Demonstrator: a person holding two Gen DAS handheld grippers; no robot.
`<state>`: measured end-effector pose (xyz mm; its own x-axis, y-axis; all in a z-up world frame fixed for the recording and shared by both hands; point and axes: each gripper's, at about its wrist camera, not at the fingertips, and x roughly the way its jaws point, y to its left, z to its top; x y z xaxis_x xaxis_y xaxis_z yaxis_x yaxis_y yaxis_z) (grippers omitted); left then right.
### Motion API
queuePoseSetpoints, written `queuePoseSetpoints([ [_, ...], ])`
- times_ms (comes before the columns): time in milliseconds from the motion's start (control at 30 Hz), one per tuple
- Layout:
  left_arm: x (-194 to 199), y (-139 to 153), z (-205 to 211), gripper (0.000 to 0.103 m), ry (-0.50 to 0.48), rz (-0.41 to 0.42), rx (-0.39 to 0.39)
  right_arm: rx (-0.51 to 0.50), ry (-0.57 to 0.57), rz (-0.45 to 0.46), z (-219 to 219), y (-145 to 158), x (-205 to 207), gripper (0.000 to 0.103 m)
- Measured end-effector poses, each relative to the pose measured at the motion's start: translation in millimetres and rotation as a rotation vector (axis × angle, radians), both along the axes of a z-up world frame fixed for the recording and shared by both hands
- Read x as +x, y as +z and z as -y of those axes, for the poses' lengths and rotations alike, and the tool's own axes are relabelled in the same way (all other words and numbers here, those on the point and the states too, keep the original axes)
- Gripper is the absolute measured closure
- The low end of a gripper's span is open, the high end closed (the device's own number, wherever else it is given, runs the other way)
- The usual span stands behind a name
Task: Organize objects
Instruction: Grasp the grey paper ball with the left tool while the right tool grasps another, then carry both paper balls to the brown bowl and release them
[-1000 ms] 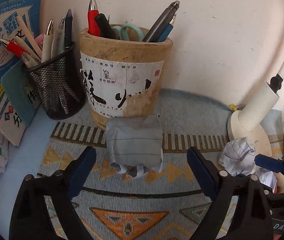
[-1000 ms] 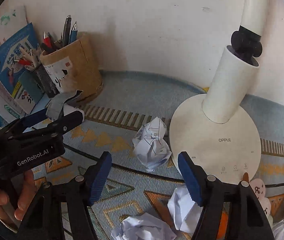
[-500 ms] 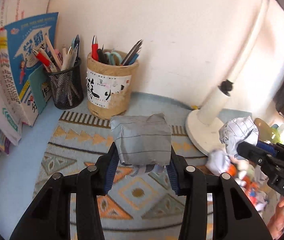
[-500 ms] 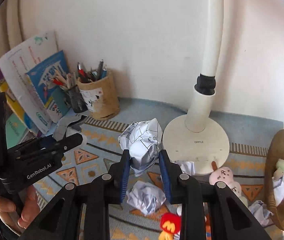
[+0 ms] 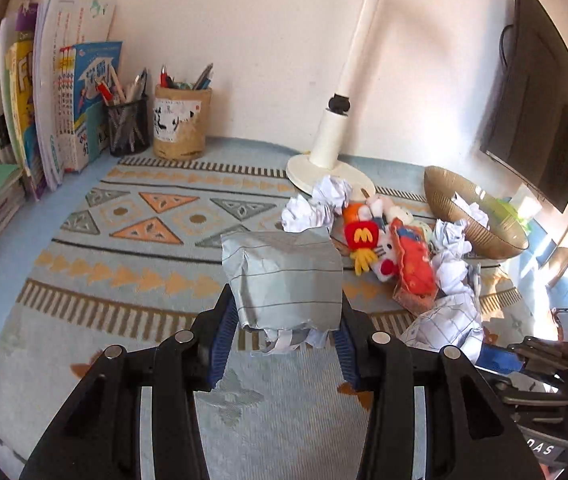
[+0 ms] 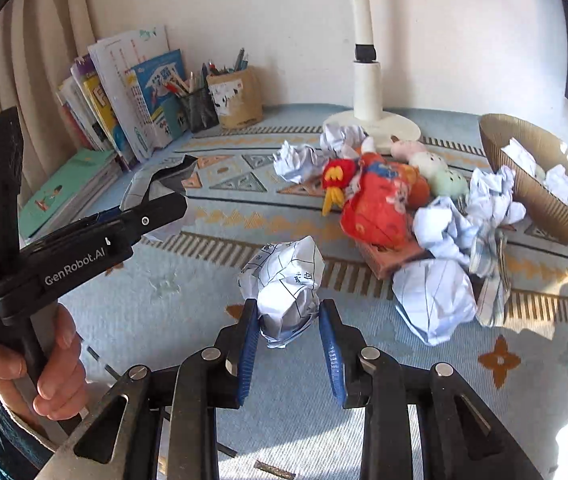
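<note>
My left gripper [image 5: 286, 328] is shut on a grey crumpled sheet of lined paper [image 5: 284, 280], held above the patterned mat. My right gripper [image 6: 288, 328] is shut on a white crumpled paper ball [image 6: 286, 284], also lifted off the mat. In the right wrist view the left gripper [image 6: 171, 196] shows at the left with its grey paper [image 6: 155, 184], a hand [image 6: 43, 372] on its handle. More crumpled paper balls [image 6: 436, 300] and plush toys [image 6: 376, 200] lie heaped on the mat. A brown ribbed bowl [image 6: 540, 196] at the right holds some paper balls.
A white desk lamp [image 5: 328, 152] stands by the wall. A cork pen holder [image 5: 179, 120] and a mesh pen cup [image 5: 127, 124] sit at the back left beside upright books [image 5: 43, 108]. A dark monitor [image 5: 540, 120] hangs at the right. The patterned mat [image 5: 123, 264] covers the desk.
Both grippers closed on their paper pieces, lifted them and pulled well back from the wall, so the pen holders and lamp now look far away.
</note>
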<state>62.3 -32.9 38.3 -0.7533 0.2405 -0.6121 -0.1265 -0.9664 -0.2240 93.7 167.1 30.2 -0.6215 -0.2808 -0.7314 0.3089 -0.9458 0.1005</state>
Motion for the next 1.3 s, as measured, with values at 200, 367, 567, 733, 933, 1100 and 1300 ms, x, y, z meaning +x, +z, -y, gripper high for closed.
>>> queuePoseSetpoints([
  [200,6,-19,-9,0.058,-0.004,0.018,-0.014,-0.060,0.032,0.034,-14,-19,1,0.066],
  [367,5,-24,-4,0.058,-0.005,0.037,0.026,-0.120,0.026,0.058,-21,-26,8,0.059],
  [567,7,-22,-7,0.058,-0.024,0.025,0.023,-0.171,-0.009,0.056,-23,-19,1,0.038],
  [733,6,-22,-12,0.058,-0.041,0.025,-0.006,-0.208,-0.043,0.109,-21,-27,-13,0.041],
  [933,8,-22,-22,0.058,-0.029,0.009,-0.086,-0.193,-0.066,0.073,-23,-32,-10,0.064],
  [1100,10,-22,-32,0.057,-0.009,-0.001,-0.171,-0.204,-0.074,0.047,-26,-35,-8,0.064],
  [1300,13,-22,-38,0.056,-0.012,-0.011,-0.215,-0.192,-0.079,0.036,-27,-29,-6,0.064],
])
